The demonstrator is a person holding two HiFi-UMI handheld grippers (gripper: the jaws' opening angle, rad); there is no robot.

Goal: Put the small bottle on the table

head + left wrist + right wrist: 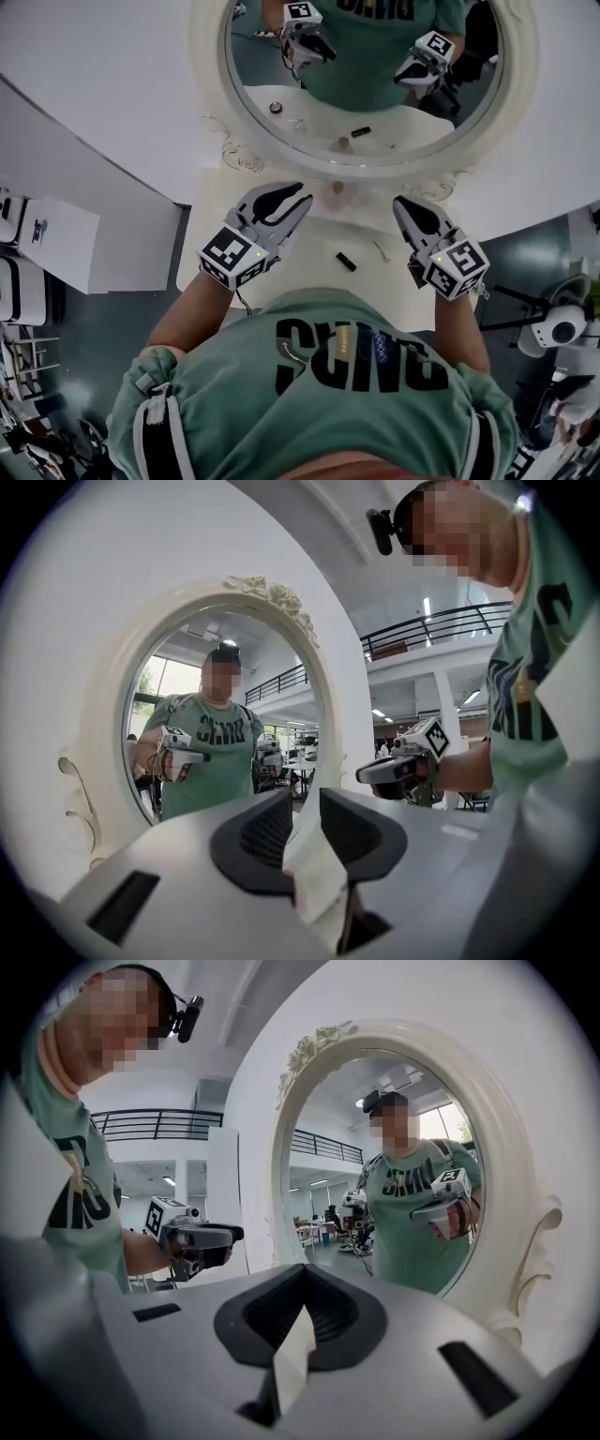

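The small bottle (pixel 337 188), as far as I can tell, already stands on the surface (pixel 314 253) by the far mirror (pixel 370 167). So both grippers are free: the left gripper (pixel 298 195) partly open and empty, the right gripper (pixel 401 204) closed on nothing.

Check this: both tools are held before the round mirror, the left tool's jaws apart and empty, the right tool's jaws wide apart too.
Wrong on the right tool: its jaws are shut together, with nothing between them, as the right gripper view shows. The rest stands: both tools face the round mirror, and the left tool has its jaws apart and empty.
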